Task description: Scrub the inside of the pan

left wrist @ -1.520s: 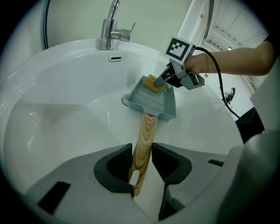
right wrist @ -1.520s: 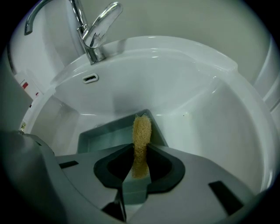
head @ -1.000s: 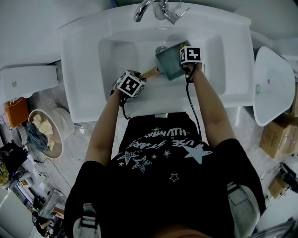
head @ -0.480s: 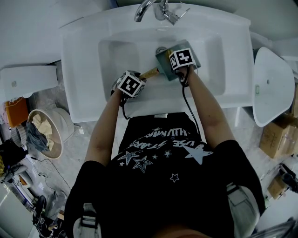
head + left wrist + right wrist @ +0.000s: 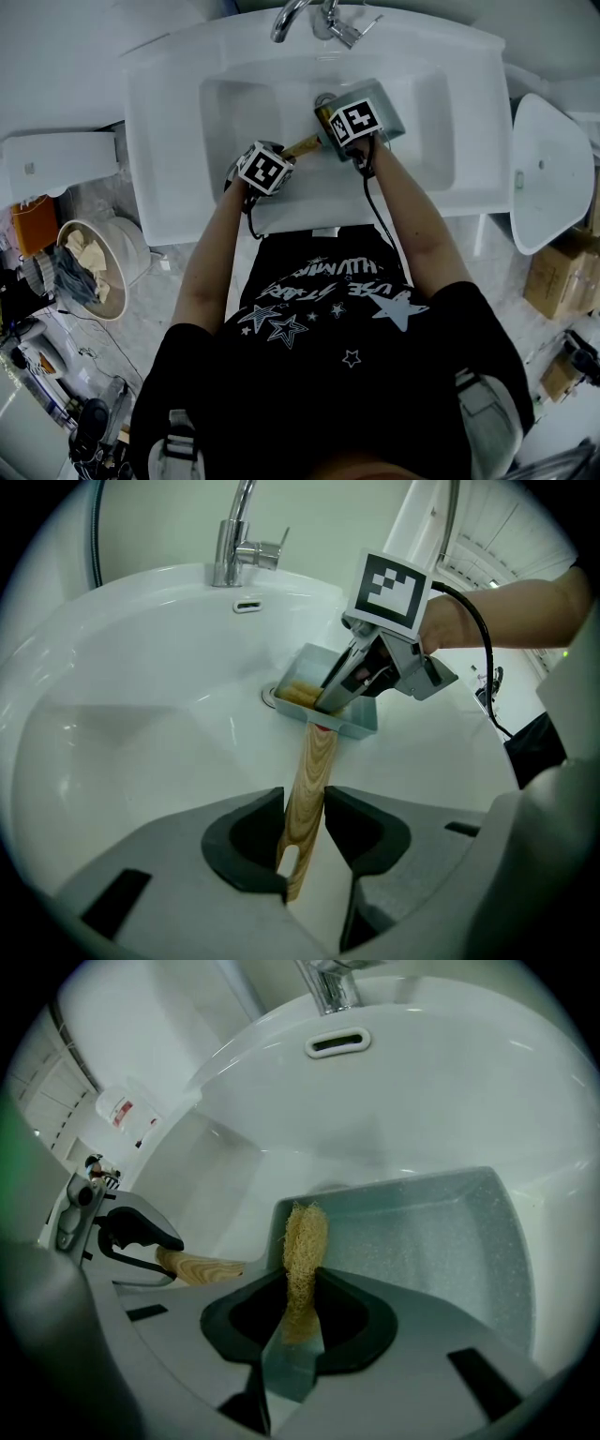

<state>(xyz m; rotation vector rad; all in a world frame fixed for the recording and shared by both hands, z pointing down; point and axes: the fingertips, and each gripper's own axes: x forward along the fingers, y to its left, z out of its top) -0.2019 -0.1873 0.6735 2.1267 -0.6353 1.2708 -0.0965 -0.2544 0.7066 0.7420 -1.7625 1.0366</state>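
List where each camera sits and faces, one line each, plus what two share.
Head view: on the person's head, facing steeply down at the sink; forearms and black shirt show.
Left gripper view: on the left gripper, along fingers clamping the wooden handle; right forearm shows.
Right gripper view: on the right gripper, along fingers gripping a loofah, facing the pan.
Shared: both gripper views show the wooden handle and pan.

The square grey-green speckled pan (image 5: 422,1241) is sitting open side up in the white sink basin (image 5: 169,141), beside the drain (image 5: 272,696). Its light wooden handle (image 5: 314,780) is pointing toward the near rim. A pale yellow fibrous scrubber (image 5: 305,1251) is standing upright inside the pan, along one side wall.
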